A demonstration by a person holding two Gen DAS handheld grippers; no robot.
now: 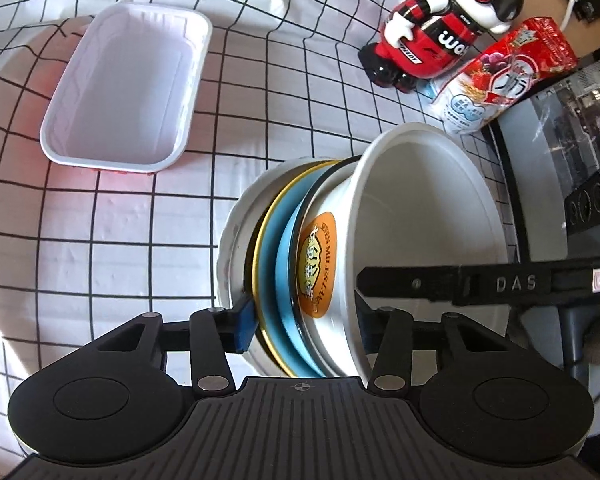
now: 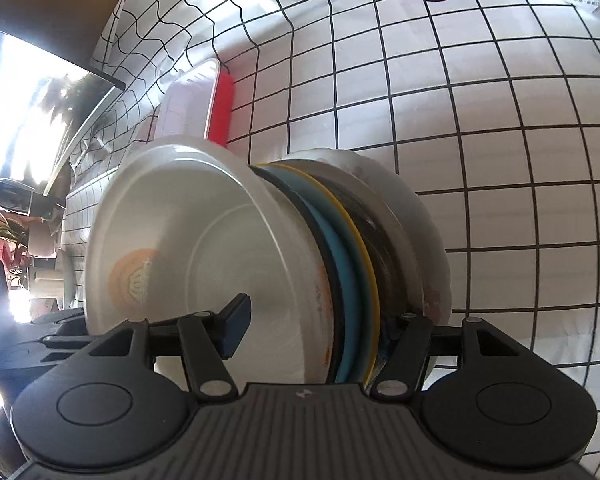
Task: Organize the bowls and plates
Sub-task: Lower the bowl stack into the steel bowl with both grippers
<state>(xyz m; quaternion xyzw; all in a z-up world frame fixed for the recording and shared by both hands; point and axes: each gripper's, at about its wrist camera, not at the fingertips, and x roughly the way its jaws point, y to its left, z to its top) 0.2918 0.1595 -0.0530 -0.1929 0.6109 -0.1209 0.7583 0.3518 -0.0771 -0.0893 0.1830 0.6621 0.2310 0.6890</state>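
Note:
A stack of dishes stands tipped on its edge over the checked cloth. It holds a white bowl [image 1: 420, 208] [image 2: 220, 248] with an orange label, a blue plate [image 1: 270, 248] [image 2: 352, 248] with a yellow rim, a dark-rimmed dish and a white plate [image 1: 236, 232] [image 2: 420, 216]. My left gripper [image 1: 304, 320] is shut on the stack, one pad at the yellow rim and the other inside the bowl. From the opposite side my right gripper [image 2: 318, 320] clamps it, one finger in the bowl and one behind the blue plate. Its finger [image 1: 460, 284] reaches into the bowl in the left wrist view.
An empty white tray [image 1: 128, 88] [image 2: 192, 100] with a red underside lies to the far left. A red-and-white toy figure [image 1: 432, 28] and a red snack bag [image 1: 500, 72] stand at the back right. A dark appliance [image 1: 560, 168] borders the right side.

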